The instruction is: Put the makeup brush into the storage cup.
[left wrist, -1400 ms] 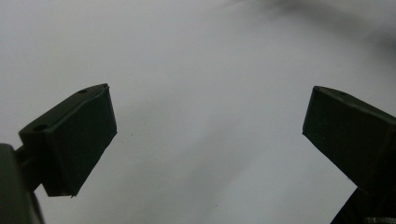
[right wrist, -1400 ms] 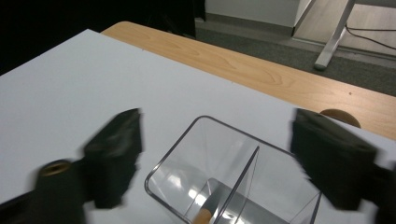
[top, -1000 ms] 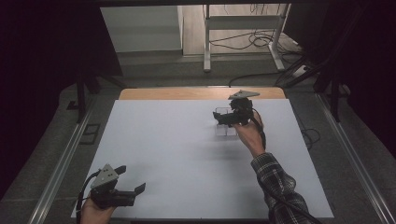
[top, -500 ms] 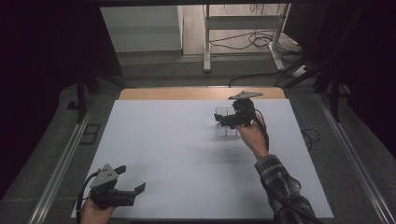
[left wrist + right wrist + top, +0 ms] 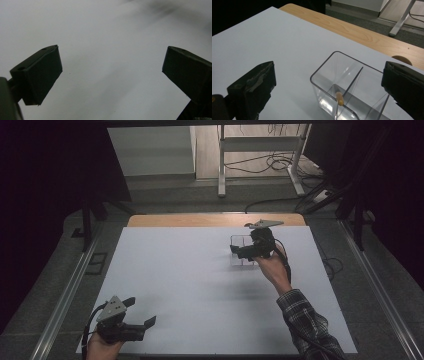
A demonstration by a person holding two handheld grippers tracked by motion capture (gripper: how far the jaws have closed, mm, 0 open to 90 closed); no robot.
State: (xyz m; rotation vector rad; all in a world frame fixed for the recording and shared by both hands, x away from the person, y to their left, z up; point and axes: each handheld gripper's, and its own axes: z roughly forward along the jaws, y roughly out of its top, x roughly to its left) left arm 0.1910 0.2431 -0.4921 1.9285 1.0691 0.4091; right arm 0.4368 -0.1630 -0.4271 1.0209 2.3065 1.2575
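The surface (image 5: 200, 285) was a broad white sheet laid over a wooden top, whose bare wood (image 5: 200, 220) showed as a strip along the far edge. Beyond it lay grey floor, a metal frame leg (image 5: 220, 165) and loose cables (image 5: 260, 167).

At the near left corner of the surface, the left hand-held gripper (image 5: 142, 312) rested low, held by a hand (image 5: 97, 349) that came in from the bottom edge. Its jaws stood wide apart with nothing between them; in the left gripper view they framed plain white surface (image 5: 110, 75).

On the far right part of the surface, the right hand-held gripper (image 5: 236, 249) was held by a hand (image 5: 270, 265) on a forearm in a plaid sleeve (image 5: 305, 320). Its jaws were also spread wide and gripped nothing. They hovered at a clear plastic box (image 5: 239, 256) that sat on the white sheet near the wooden strip.

In the right gripper view, the clear plastic box (image 5: 329, 75) had rounded corners and thin clear dividers that split it into compartments. A small tan peg-like piece (image 5: 339, 98) lay at the bottom of the compartment nearest the camera, beside a divider; what it was could not be told.
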